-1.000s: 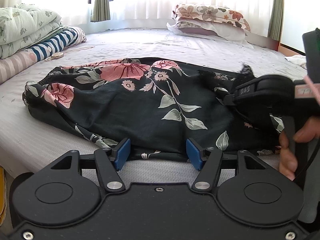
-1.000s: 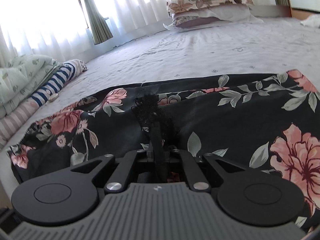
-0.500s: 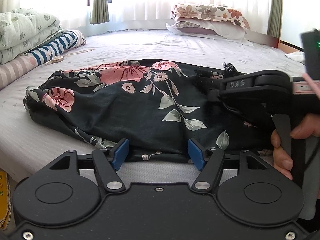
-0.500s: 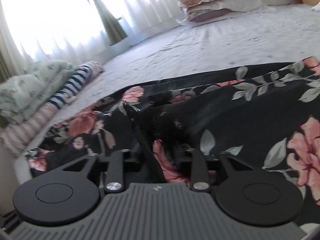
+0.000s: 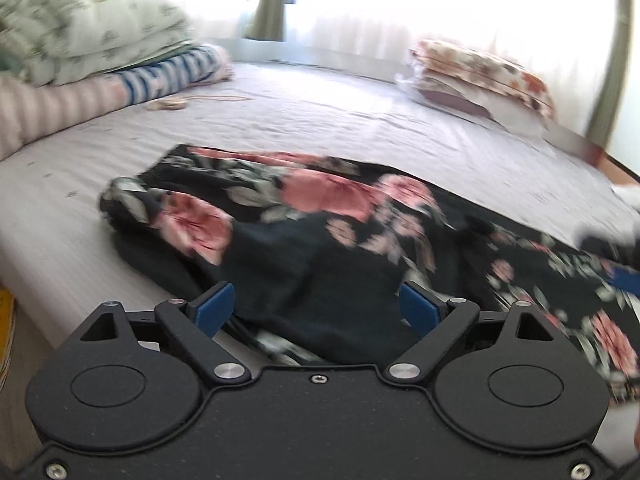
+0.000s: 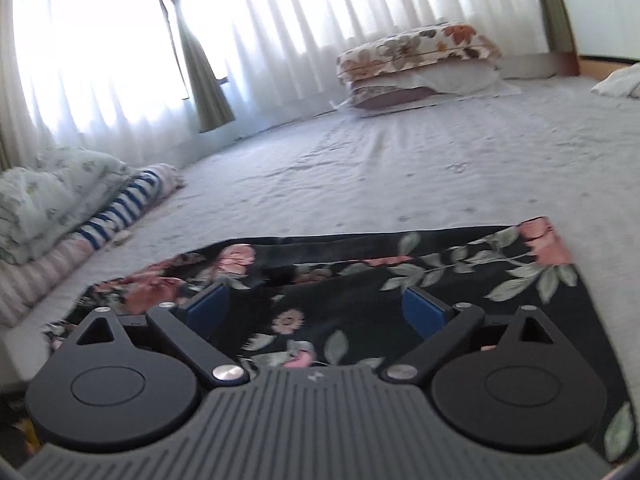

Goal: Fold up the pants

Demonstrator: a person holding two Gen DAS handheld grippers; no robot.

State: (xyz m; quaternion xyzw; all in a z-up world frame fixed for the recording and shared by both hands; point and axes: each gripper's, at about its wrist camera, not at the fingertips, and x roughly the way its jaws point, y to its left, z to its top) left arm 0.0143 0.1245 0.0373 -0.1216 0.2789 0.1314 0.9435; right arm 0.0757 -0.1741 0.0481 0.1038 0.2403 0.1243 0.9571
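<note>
Black pants with pink flowers and grey leaves (image 5: 320, 240) lie spread on the bed near its front edge. They also show in the right wrist view (image 6: 460, 280), lying flat with a straight far edge. My left gripper (image 5: 318, 308) is open, its blue pads low over the near edge of the fabric. My right gripper (image 6: 316, 310) is open and empty just above the pants. A blurred part of the right gripper (image 5: 616, 256) shows at the right edge of the left wrist view.
The bed has a pale sheet (image 6: 400, 168). Folded quilts and a striped blanket (image 5: 100, 52) are stacked at the left. Floral pillows (image 6: 416, 64) lie at the far side by the curtains. The bed's front edge (image 5: 60, 312) drops off at the lower left.
My right gripper has opened and let go of the black fabric it held, which now lies flat. My left gripper has moved forward over the pants' near edge and turned a little left.
</note>
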